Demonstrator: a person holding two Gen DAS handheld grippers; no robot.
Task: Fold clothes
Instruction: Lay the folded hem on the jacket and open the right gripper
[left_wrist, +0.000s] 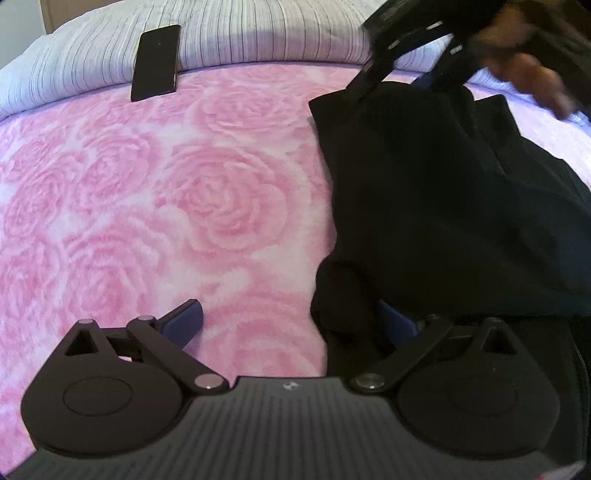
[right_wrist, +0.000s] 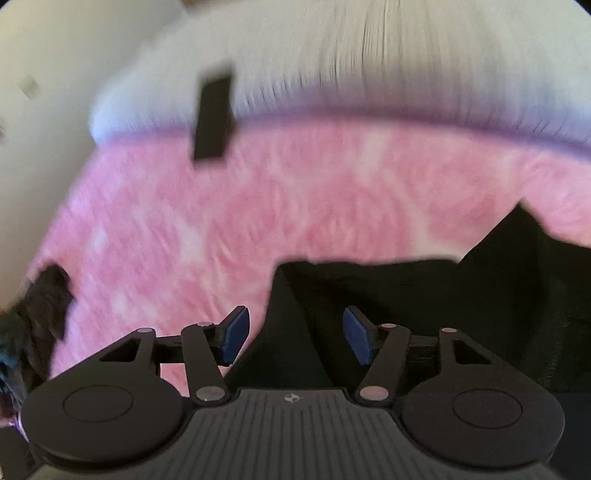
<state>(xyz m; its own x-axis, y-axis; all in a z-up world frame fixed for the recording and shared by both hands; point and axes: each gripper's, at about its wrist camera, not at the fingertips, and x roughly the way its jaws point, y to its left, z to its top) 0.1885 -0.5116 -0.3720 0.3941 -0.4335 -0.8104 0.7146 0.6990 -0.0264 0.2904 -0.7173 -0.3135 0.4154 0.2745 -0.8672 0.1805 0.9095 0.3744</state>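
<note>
A black zip garment (left_wrist: 443, 206) lies on the pink rose-patterned blanket (left_wrist: 166, 203), at the right of the left wrist view. My left gripper (left_wrist: 291, 319) is open at the garment's near left edge; the cloth covers its right pad. My right gripper (left_wrist: 399, 70) shows in that view at the garment's far edge, blurred. In the right wrist view my right gripper (right_wrist: 291, 336) is open, its pads (right_wrist: 236, 334) astride a raised corner of the garment (right_wrist: 424, 302). The view is blurred by motion.
A black phone (left_wrist: 157, 62) lies at the far edge of the blanket against a white striped quilt (left_wrist: 258, 33); it also shows in the right wrist view (right_wrist: 214, 118). The blanket (right_wrist: 258, 221) spreads left of the garment. A dark blurred shape (right_wrist: 40, 306) sits at the left edge.
</note>
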